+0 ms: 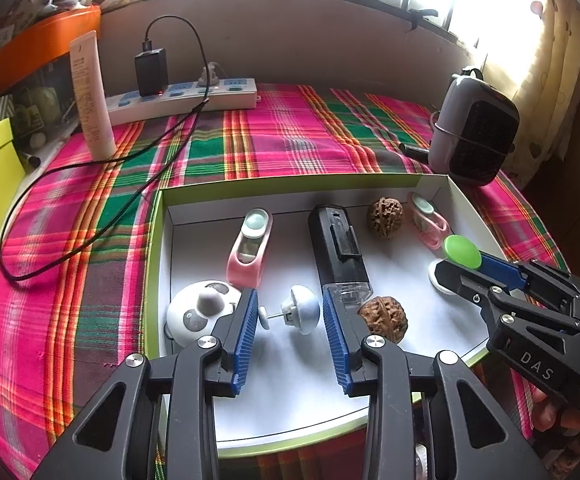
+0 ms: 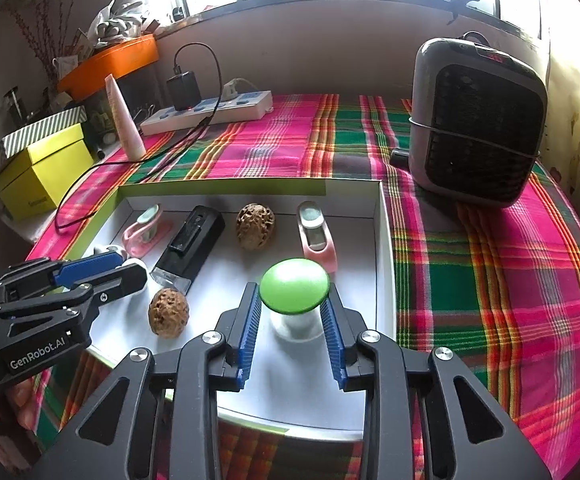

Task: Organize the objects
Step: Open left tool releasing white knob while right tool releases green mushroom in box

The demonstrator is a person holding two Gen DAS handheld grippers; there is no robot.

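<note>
Plaid cloth (image 1: pixel 282 140) in pink and green covers the table, and on it sits a shallow white box (image 1: pixel 162 240) with a green rim; inside lie two walnuts (image 1: pixel 383 314) (image 1: pixel 385 216), a black rectangular device (image 1: pixel 337 248), two pink clips (image 1: pixel 248 252) (image 1: pixel 429 220), a panda-faced toy (image 1: pixel 198 312) and a silver mushroom-shaped piece (image 1: pixel 301 308); the left tool (image 1: pixel 290 316) is spread around that silver piece, pads not touching it; the right tool (image 2: pixel 293 308) stands at either side of a green-capped mushroom (image 2: pixel 293 286) near the box's right wall, its pads just beside the cap, whether pressing I cannot tell.
</note>
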